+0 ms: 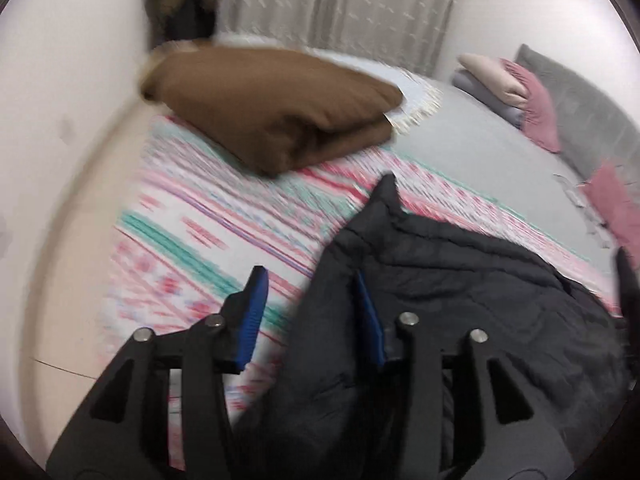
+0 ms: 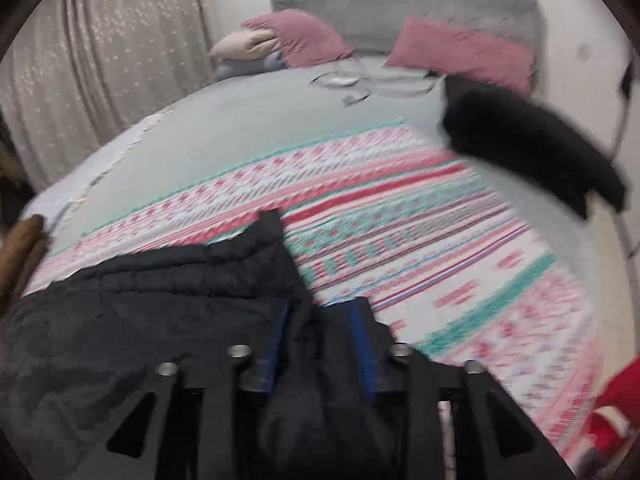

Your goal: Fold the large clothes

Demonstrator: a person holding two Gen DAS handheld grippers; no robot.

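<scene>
Black quilted jacket [image 1: 460, 300] lies on the bed, on a patterned blanket [image 1: 192, 216] of pink, teal and white stripes, at the near edge; one pointed corner stands up toward the bed's middle. Left gripper [image 1: 312, 312]: fingers partly spread; the jacket's edge sits between them, against the right blue pad, the left pad clear of the cloth over the blanket. Right gripper [image 2: 320, 340]: fingers partly spread, a fold of jacket bunched between the blue pads; whether the pads press on it, cannot tell. Folded brown garment [image 1: 276, 108] rests beyond on the blanket's far edge, apart from the jacket; a folded black garment [image 2: 528, 144] lies near the pink pillows [image 2: 460, 52] at the grey headboard [image 2: 400, 4]; both views blurred.
</scene>
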